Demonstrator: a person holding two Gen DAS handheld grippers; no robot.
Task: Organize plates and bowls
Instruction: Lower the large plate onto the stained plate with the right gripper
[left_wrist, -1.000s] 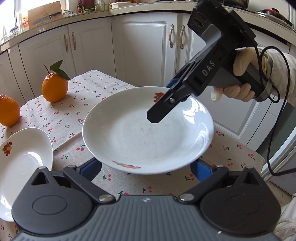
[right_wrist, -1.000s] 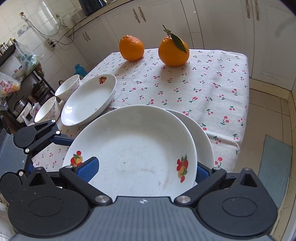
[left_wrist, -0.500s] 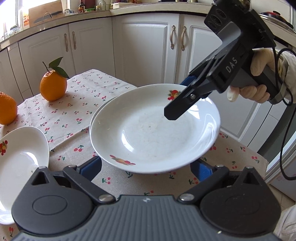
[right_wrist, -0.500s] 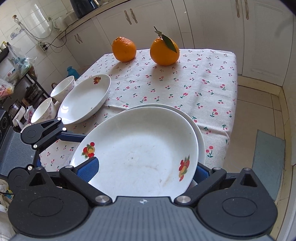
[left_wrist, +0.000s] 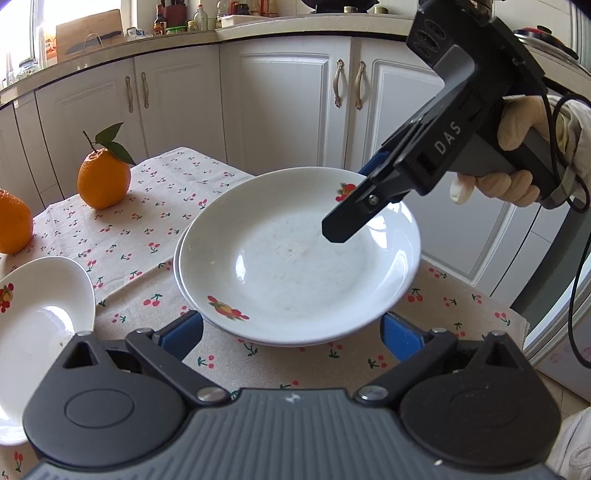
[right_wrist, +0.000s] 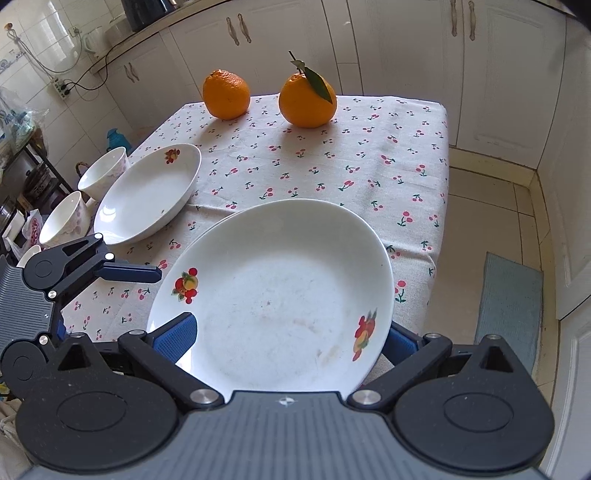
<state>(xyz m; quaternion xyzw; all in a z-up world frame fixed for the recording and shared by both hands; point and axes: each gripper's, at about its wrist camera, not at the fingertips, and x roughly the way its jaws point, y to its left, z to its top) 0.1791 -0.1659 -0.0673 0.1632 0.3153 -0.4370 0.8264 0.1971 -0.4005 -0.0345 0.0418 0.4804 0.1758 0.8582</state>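
The right gripper (right_wrist: 286, 338) has its fingers spread wide around the near rim of the top plate (right_wrist: 273, 295), which sits on a second plate (left_wrist: 176, 258) on the tabletop (right_wrist: 369, 155). The left gripper (left_wrist: 291, 334) is also wide open and empty, just short of that stack. Beyond and left of the right gripper lie a third plate (right_wrist: 147, 192) and two bowls (right_wrist: 101, 175), with two oranges (right_wrist: 306, 99) farther ahead.

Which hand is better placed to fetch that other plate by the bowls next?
Left, probably. The left gripper is open, empty and nearest the loose plate; the right gripper is occupied with the top plate of the stack.
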